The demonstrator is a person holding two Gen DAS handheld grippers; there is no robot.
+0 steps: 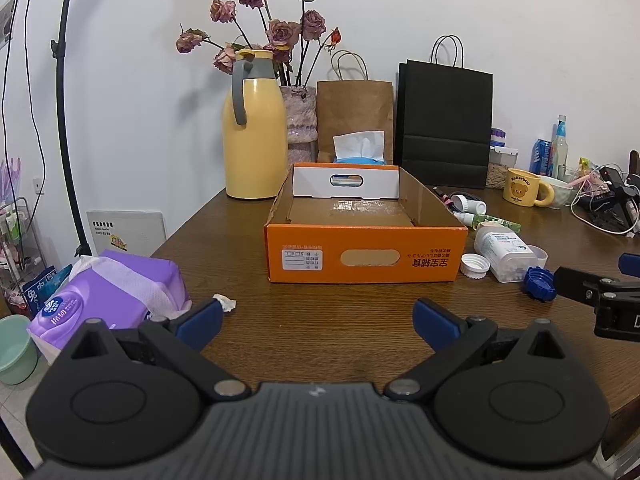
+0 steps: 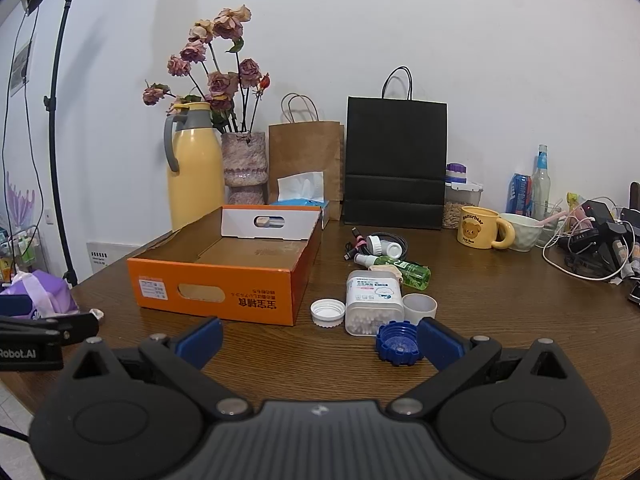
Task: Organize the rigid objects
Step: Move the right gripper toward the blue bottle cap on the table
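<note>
caps [image 2: 328, 312] – 2 | paper bags [image 2: 395, 160] – 2 | box [image 2: 212, 288] – 1

Plain white wall [image 1: 400, 8], brown wooden table [image 1: 320, 320].

Both wrist cameras sit low over the near edge of the bench [image 1: 320, 320], facing the far wall. The left view looks straight at the orange box [image 1: 366, 256]; the right view sits further right, seeing it [image 2: 216, 292] obliquely. Both share the box, the yellow jug [image 1: 254, 136] and the black bag [image 2: 396, 160].
</note>
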